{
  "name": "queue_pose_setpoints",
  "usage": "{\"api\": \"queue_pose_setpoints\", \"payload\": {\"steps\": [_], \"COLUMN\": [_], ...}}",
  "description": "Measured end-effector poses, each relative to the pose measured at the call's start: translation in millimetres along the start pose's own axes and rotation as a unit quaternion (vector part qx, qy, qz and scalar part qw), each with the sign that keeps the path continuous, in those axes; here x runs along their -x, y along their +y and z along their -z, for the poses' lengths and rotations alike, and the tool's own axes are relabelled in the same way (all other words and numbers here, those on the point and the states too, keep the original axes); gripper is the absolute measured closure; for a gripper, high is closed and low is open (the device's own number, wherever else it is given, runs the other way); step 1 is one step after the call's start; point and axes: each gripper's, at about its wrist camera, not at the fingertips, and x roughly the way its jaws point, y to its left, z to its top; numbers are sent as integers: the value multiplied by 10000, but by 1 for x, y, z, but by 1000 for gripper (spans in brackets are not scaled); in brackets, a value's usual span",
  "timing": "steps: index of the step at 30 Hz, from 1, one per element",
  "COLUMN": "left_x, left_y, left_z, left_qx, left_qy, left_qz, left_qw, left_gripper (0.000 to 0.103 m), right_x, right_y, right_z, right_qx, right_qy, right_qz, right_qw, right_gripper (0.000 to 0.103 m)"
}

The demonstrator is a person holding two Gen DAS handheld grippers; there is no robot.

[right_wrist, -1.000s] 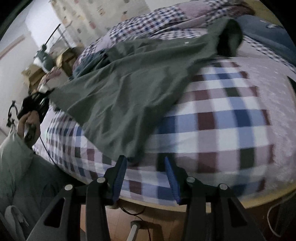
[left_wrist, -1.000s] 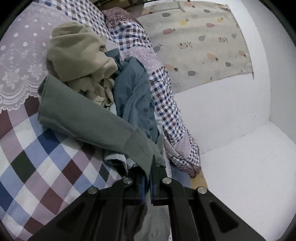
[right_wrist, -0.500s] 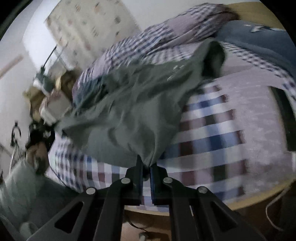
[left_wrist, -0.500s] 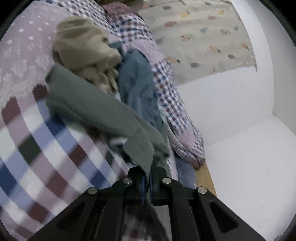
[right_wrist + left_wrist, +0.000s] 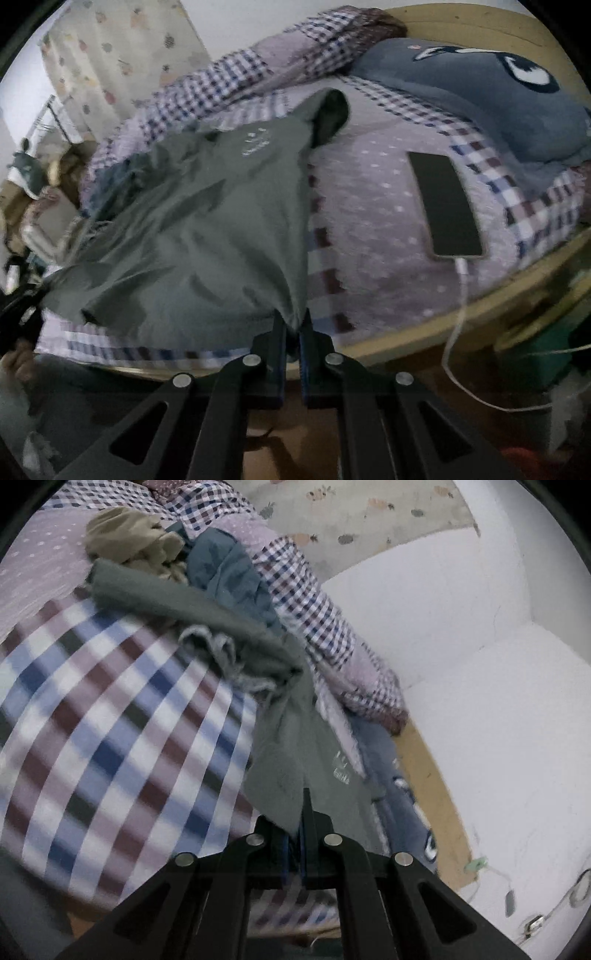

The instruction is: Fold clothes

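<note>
Shirt [image 5: 207, 221] now between hand-held gripper [image 5: 292, 332] fingers

The left gripper [image 5: 295, 812] pinches a grey-green garment [image 5: 291, 746] over the checked, somewhat blurred bedcover [image 5: 110, 720].

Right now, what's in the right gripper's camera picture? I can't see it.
The right gripper is pinched shut on the edge of a grey-green shirt spread across a checked bed. A dark phone lies charging beside the shirt, near a blue-grey pillow.
</note>
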Motion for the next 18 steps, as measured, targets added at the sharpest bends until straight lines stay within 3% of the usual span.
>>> {"api": "queue_pose_setpoints", "payload": {"steps": [7, 12, 15, 18], "left_x": [-10, -11, -4, 6], "left_y": [8, 23, 28, 33], "left_z": [26, 31, 31, 28], "left_qx": [-153, 2, 79, 243], "left_qy": [530, 761, 737, 618], "left_qz": [-1025, -1530, -1643, -1637], "left_qw": [9932, 9853, 9836, 9843], "left_gripper": [101, 99, 86, 59], "right_x": [-32, -34, -29, -24], "right_y": [11, -2, -10, -5], "right_z": [8, 5, 0, -6], "right_qx": [394, -9, -308, -355], "right_qy": [624, 583, 461, 224], "right_qz": [912, 1318, 1461, 1458], "right_qw": [9931, 9896, 9877, 9884], "right_gripper": [97, 91, 90, 89]}}
